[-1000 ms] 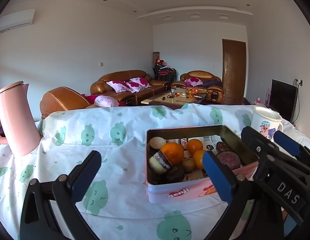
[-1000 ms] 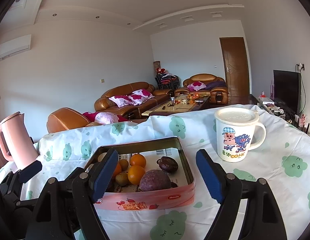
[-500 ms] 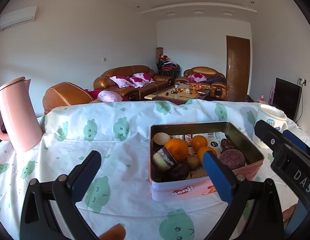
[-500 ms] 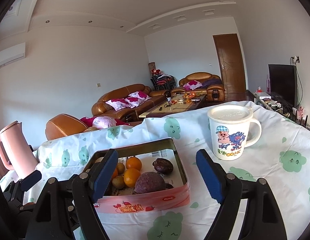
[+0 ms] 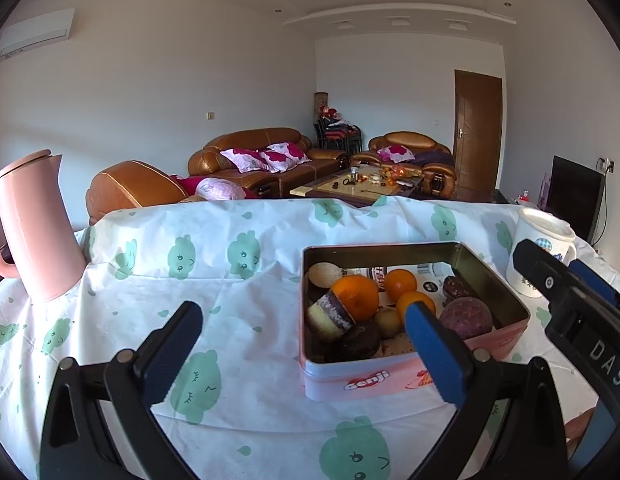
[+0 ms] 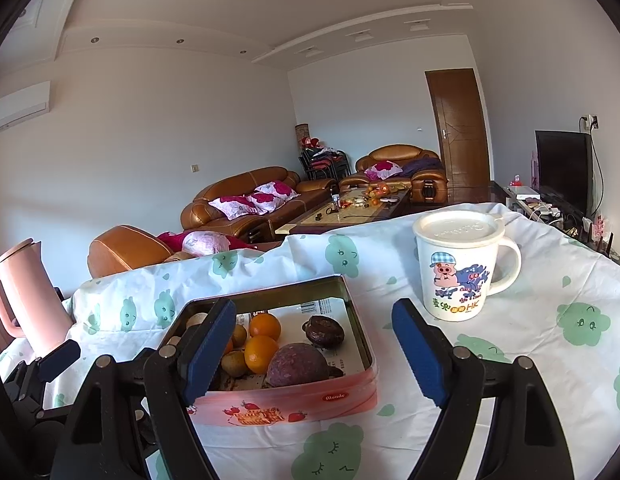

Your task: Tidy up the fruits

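Note:
A pink open tin [image 5: 389, 378] [image 6: 294, 398] stands on the table and holds oranges [image 5: 355, 296] [image 6: 265, 326], a purple round fruit [image 5: 465, 316] [image 6: 296, 364], small brownish fruits [image 6: 234, 362] and dark cakes [image 5: 355, 340] [image 6: 323, 332]. My left gripper [image 5: 302, 344] hovers open just in front of the tin's left side, nothing between its blue pads. My right gripper [image 6: 313, 352] is open too, low in front of the tin's right half, empty. In the left wrist view the right gripper's black body shows at the right edge.
A pink kettle [image 5: 30, 228] [image 6: 26, 296] stands at the table's far left. A lidded white mug [image 6: 457, 268] [image 5: 539, 256] with a pig cartoon sits right of the tin. The tablecloth [image 5: 214, 264] is white with green prints. Sofas and a coffee table lie beyond.
Both views shifted only slightly; the tin sits a little differently in frame. Both grippers stay open and empty.

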`<state>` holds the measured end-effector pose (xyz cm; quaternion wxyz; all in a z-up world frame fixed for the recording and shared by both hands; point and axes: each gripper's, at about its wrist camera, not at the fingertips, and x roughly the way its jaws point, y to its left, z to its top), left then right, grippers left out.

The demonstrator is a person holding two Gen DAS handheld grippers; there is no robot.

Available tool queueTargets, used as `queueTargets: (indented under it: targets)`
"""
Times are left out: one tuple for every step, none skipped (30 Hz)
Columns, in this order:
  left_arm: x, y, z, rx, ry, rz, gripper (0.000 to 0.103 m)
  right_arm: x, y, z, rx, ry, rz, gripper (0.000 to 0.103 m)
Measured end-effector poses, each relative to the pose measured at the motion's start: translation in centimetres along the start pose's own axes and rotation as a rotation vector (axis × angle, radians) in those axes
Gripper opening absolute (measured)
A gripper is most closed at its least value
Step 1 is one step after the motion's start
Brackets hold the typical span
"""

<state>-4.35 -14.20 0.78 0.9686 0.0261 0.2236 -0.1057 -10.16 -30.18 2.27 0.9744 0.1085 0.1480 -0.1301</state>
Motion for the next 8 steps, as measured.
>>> queueTargets:
  targets:
    - [0.06, 0.02, -0.01, -0.001, 0.004, -0.009, 0.103, -0.05, -0.01, 0.01, 0.001, -0.003, -0.001, 0.082]
    - [0.11, 0.04, -0.03, 0.000, 0.007, -0.024, 0.103, -0.07, -0.04, 0.03, 0.001, -0.005, -0.002, 0.082]
    - [0.11, 0.02, -0.06, 0.001, 0.009, -0.038, 0.103, -0.09, -0.08, 0.04, 0.002, -0.006, -0.002, 0.082]
    - [0.06, -0.02, -0.09, 0.003, 0.007, -0.039, 0.103, -0.14, -0.11, 0.06, 0.003, -0.007, -0.002, 0.082]
    - [-0.02, -0.02, -0.10, 0.004, 0.003, -0.035, 0.103, -0.14, -0.11, 0.05, 0.003, -0.007, -0.002, 0.082]
    - [-0.06, -0.09, -0.10, 0.007, 0.000, -0.035, 0.103, -0.14, -0.11, 0.08, 0.003, -0.007, -0.003, 0.082]
    - [-0.09, -0.15, -0.12, 0.009, -0.001, -0.035, 0.103, -0.13, -0.11, 0.07, 0.002, -0.006, -0.003, 0.082]
    - [-0.10, -0.13, -0.12, 0.008, 0.001, -0.033, 0.103, -0.13, -0.10, 0.09, 0.002, -0.005, -0.005, 0.082]
